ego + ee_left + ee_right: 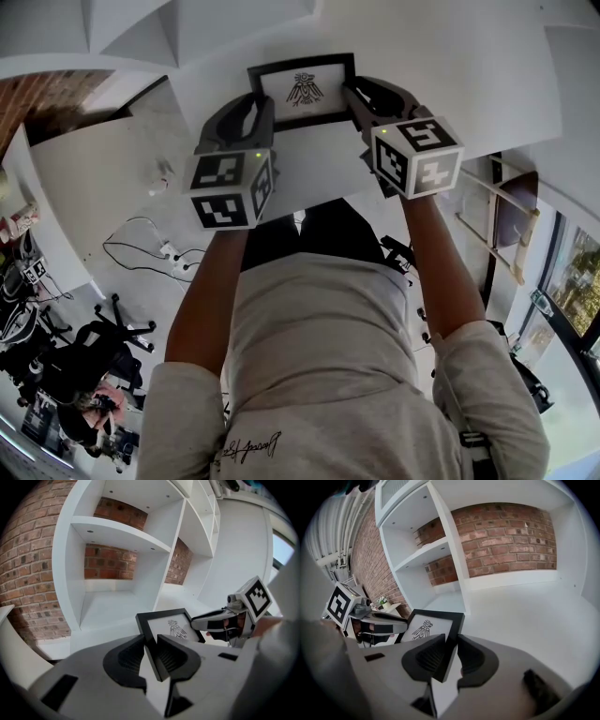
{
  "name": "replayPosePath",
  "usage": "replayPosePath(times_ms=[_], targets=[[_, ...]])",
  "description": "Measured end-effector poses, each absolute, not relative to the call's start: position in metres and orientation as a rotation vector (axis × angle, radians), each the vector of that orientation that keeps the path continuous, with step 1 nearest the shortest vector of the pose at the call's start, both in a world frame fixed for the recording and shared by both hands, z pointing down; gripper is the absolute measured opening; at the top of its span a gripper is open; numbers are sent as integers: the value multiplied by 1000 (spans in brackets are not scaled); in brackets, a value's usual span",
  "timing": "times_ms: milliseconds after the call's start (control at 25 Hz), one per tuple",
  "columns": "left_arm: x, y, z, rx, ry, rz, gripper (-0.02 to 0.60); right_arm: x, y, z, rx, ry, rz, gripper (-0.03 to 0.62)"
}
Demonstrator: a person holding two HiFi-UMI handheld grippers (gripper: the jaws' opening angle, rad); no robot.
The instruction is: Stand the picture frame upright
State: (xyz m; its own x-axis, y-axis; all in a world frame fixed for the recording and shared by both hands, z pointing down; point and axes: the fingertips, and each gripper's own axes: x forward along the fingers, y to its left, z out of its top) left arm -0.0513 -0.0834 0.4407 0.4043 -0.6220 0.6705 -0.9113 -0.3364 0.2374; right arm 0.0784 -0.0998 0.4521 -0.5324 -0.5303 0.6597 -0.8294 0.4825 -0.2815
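sweatshirt: pale sweatshirt (319,356), closest to the head camera and well on the near side of the picture frame (302,89). Bare forearms run from it up toward the frame.
marker cubes: left cube (230,187) and right cube (417,155), both on the near side of the frame, one off each lower corner.
left gripper: left gripper (149,641) is pinching the frame's left side bar, with both pads on the black moulding.
right gripper: right gripper (451,641) is clamped the same way on the frame's right side bar. No gap shows at either pad.
picture frame: black moulding, white mat, dark winged figure printed in the centre. Carried between the two claws, tilted, face turned toward the person.
base contact: can't tell whether the frame's bottom edge touches the white surface (319,173) under it.
shelf unit: white open shelf unit (117,531), directly behind the frame.
brick wall: red brick wall (506,531), furthest behind the frame, showing at the back of the shelf compartments.
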Motion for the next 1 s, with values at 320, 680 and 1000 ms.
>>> replayPosePath(times_ms=[320,680,1000], targets=[[-52,-120,422,2137,-1361,603,95,78,-136,434,1165,-2284,736,94],[-56,-148,412,2181,-1426,573,94,74,-167,429,1198,-2356,701,92],[-57,-163,413,2187,-1459,560,94,72,-184,431,1199,-2366,697,91]])
